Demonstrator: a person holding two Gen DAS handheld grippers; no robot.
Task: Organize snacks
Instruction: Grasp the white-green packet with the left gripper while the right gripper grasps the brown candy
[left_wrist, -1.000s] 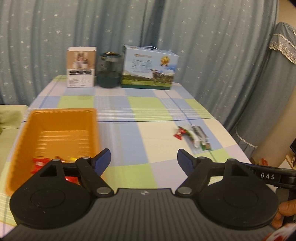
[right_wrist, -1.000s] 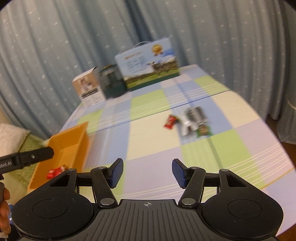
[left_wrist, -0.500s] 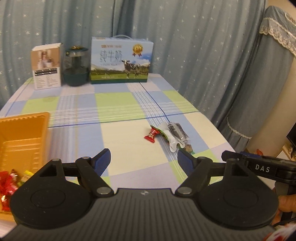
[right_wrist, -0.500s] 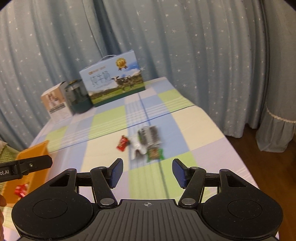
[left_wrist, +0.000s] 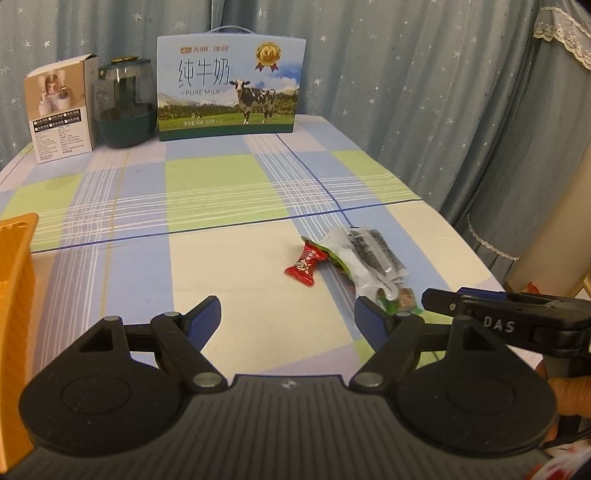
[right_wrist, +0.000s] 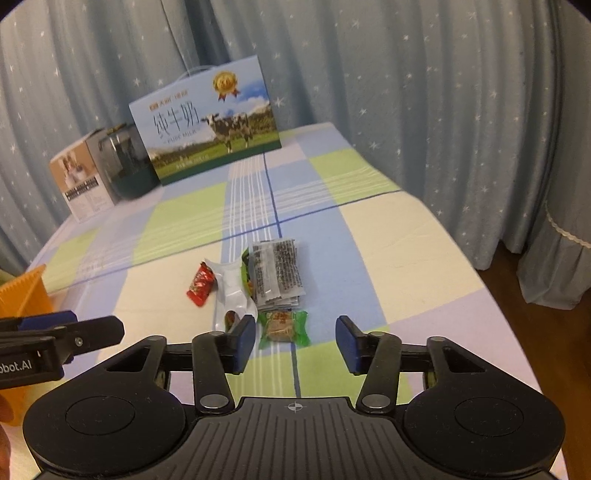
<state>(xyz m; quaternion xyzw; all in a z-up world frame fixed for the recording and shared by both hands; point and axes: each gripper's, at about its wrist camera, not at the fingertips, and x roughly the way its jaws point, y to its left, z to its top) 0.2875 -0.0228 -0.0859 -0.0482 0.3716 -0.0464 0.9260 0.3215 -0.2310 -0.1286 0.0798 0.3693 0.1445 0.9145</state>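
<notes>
A small pile of snacks lies on the checked tablecloth: a red candy (left_wrist: 306, 263) (right_wrist: 200, 287), a white pouch (right_wrist: 229, 291), a dark clear packet (left_wrist: 376, 251) (right_wrist: 277, 272) and a green-wrapped cake (right_wrist: 283, 327). My left gripper (left_wrist: 287, 316) is open and empty, just short of the pile and left of it. My right gripper (right_wrist: 295, 341) is open and empty, low over the table with the green-wrapped cake just beyond its fingers. The orange basket (left_wrist: 16, 280) (right_wrist: 26, 291) stands at the left edge.
At the back of the table stand a milk carton box (left_wrist: 229, 88), a dark green jar (left_wrist: 125, 107) and a small white box (left_wrist: 61, 110). Starred curtains hang behind and right. The table's right edge drops to the floor (right_wrist: 517, 280).
Both grippers have swung right, away from the orange basket, and closed in on the snack pile. The basket has slid to the left edge of both views. Both stay open.
</notes>
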